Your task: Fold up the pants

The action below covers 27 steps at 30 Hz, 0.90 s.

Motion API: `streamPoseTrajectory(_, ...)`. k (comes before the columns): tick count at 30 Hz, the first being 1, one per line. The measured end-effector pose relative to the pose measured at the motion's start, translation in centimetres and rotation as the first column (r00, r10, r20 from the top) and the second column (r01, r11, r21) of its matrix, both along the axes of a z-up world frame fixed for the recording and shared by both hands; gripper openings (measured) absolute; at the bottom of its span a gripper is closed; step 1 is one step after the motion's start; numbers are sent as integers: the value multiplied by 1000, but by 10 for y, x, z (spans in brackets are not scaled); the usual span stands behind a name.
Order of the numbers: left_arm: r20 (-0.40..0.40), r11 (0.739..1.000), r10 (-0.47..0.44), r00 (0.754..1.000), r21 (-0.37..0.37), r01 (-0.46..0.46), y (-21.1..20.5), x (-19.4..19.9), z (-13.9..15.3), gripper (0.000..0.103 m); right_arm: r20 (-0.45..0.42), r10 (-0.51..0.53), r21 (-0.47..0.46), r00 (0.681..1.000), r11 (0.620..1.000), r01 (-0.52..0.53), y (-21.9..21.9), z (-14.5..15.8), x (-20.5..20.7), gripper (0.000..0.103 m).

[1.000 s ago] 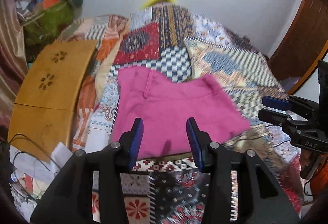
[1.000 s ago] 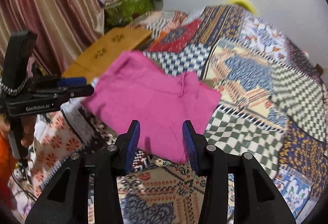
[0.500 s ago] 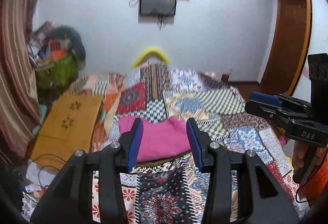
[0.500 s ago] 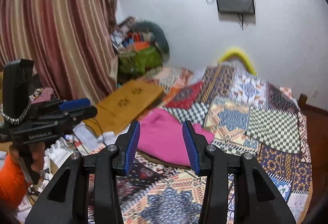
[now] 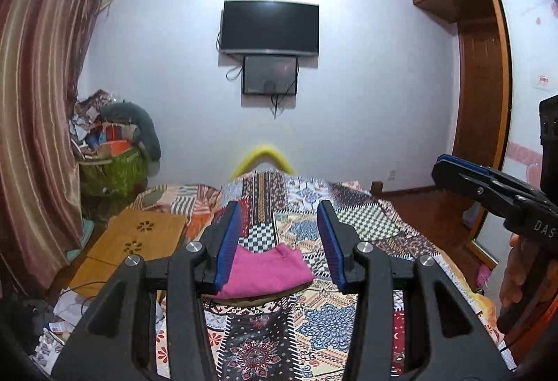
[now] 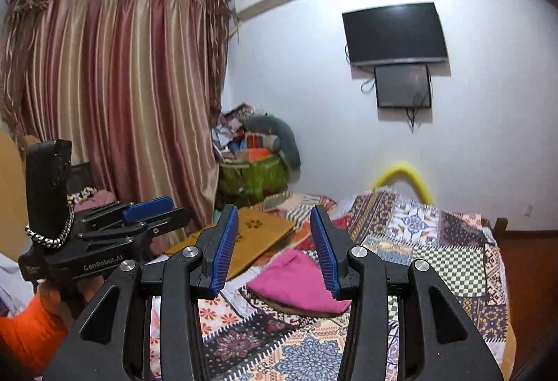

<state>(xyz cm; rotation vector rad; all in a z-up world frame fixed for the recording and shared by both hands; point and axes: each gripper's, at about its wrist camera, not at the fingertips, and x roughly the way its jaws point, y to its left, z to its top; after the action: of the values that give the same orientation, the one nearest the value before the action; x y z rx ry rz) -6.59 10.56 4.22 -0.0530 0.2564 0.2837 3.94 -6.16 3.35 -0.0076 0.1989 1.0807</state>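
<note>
Pink pants lie on the patchwork bedspread as a compact folded stack, a little left of the bed's centre line, with a darker edge showing under the near hem — a lower layer or a shadow, cannot tell which. Nothing holds them.

Left gripper: jaws apart, blue pads bare, nothing between them; it hangs well above and short of the pants, pointing almost level toward the far wall with the TV. Right gripper: same state, jaws apart and empty, raised clear of the bed. Each gripper is visible from the other's camera, off to the side, hand on the handle.

Judgement: the fold looks finished or nearly so — both tools are off the cloth and the stack is squared. The step in hand is the retreat and check.

How to do it well:
- Keep both grippers high and clear of the stack, so no pad snags a layer and drags it open.
- Inspect the right-hand edge of the stack in the right wrist view; it looks slightly longer and looser than the left.
- If a correction is needed, come down from above, pinch only the top layers at a corner, and pull gently along the bedspread — no lifting.
- Avoid the wooden board at the bed's left side.
</note>
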Motion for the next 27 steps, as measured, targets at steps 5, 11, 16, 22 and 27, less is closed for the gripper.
streamPoseTrajectory(5, 45, 1000, -11, 999, 6, 10, -14, -21, 3, 50, 12, -23, 25, 1000, 999, 23, -3, -1, -7, 39)
streamPoseTrajectory(11, 70, 999, -6, 998, 37, 4, -24, -33, 5, 71, 15, -42, 30, 999, 999, 41, -8, -2, -16, 52)
streamPoseTrajectory(16, 93, 1000, 5, 996, 25, -7, -25, -38, 5, 85, 17, -57, 33, 998, 998, 56, -10, -3, -21, 67)
streamPoseTrajectory(22, 118, 999, 39, 992, 16, -41, -24, -43, 5, 96, 25, -90, 56, 996, 995, 88, -16, -3, -24, 86)
streamPoseTrajectory(27, 130, 999, 47, 990, 17, -50, -23, -45, 5, 100, 46, -125, 72, 991, 990, 122, -18, -2, -27, 103)
